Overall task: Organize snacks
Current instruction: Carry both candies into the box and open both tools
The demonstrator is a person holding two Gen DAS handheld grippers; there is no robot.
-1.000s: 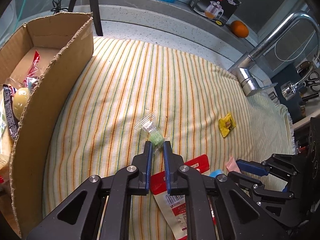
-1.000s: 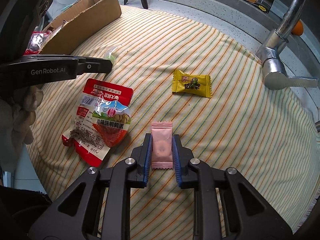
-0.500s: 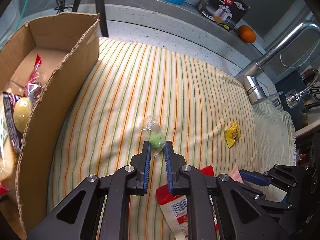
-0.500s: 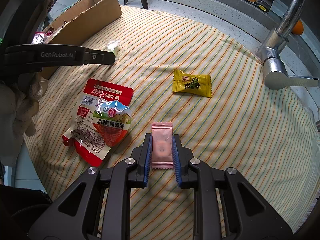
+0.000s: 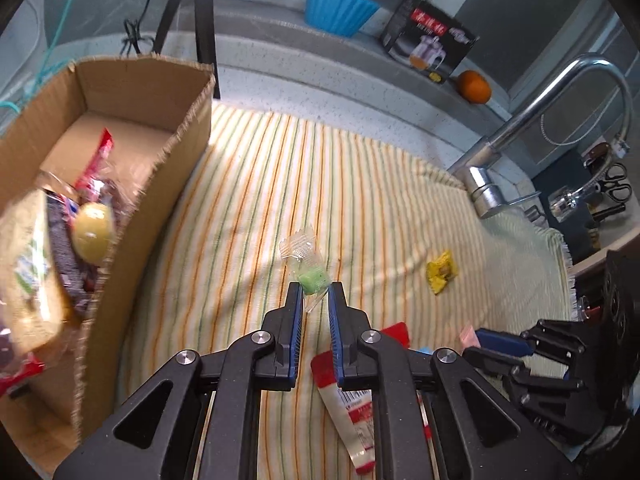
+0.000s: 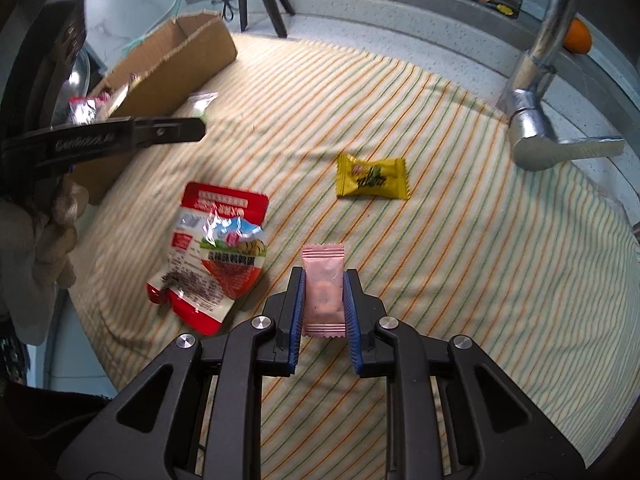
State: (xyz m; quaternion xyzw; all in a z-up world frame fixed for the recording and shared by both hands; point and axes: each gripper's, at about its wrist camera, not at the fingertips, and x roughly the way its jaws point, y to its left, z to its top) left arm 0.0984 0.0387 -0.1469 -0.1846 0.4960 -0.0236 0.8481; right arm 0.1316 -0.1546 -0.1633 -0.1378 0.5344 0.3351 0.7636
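Several snacks already in box; left tool clamped on green candy, right tool on pink packet; red bag, yellow candy left ahead.

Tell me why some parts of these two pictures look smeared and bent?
Left wrist view: the snack packets in the brown cardboard box are motion-blurred, while the green candy in clear wrap is sharp. Right wrist view: the red snack pouch shows glare and slight blur. Both views: the fisheye lens curves the striped cloth.
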